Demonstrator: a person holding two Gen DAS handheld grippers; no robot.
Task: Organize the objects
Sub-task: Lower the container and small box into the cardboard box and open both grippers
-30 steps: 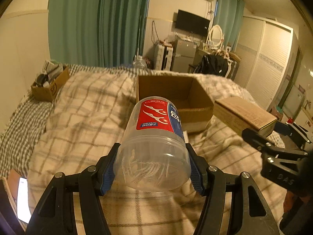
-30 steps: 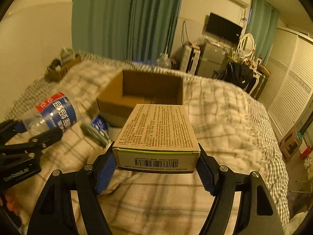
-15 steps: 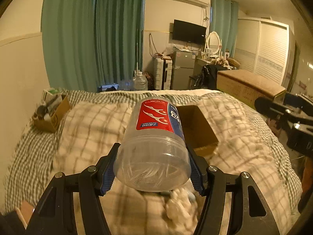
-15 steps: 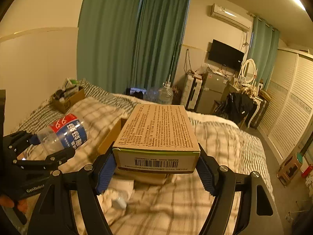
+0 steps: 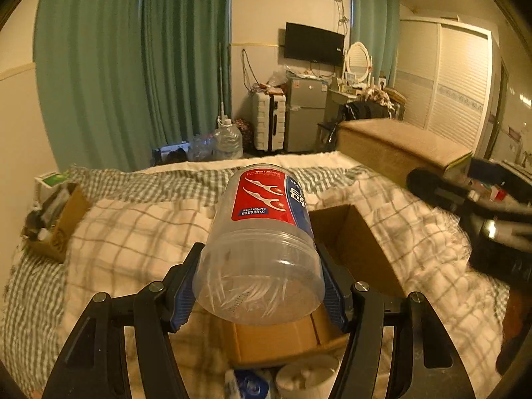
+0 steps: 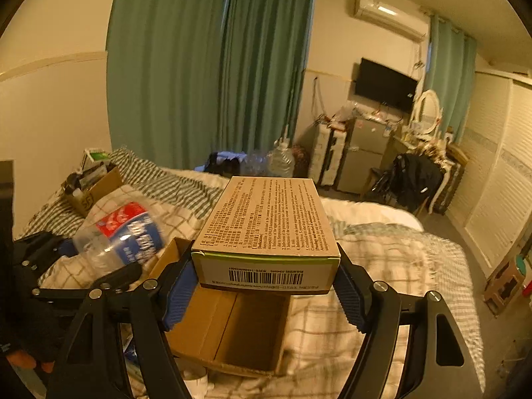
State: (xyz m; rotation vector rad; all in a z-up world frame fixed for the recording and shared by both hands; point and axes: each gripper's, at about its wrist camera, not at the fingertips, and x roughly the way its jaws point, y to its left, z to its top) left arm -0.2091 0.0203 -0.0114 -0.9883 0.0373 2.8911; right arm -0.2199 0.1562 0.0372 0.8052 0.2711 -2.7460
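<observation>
My left gripper [image 5: 257, 294] is shut on a clear plastic jar [image 5: 262, 242] with a red and blue label and thin white sticks inside, held above the near edge of an open cardboard box [image 5: 352, 252] on the bed. My right gripper [image 6: 264, 291] is shut on a flat brown printed carton [image 6: 269, 226] with a barcode end, held directly above the same open box [image 6: 232, 326]. The jar also shows in the right wrist view [image 6: 123, 236], to the left. The carton shows at the right of the left wrist view [image 5: 399, 146].
The bed has a checked blanket [image 5: 133, 226]. A small cardboard box of clutter [image 5: 56, 216] sits at the far left of the bed. A white cup [image 5: 306, 379] and a blue-white packet [image 5: 246, 382] lie just before the open box. Suitcase, fridge and dresser stand beyond the bed.
Both grippers have risen and moved forward, each keeping its object. The open box now lies close beneath them; the carton is over its opening and the jar over its near side.
</observation>
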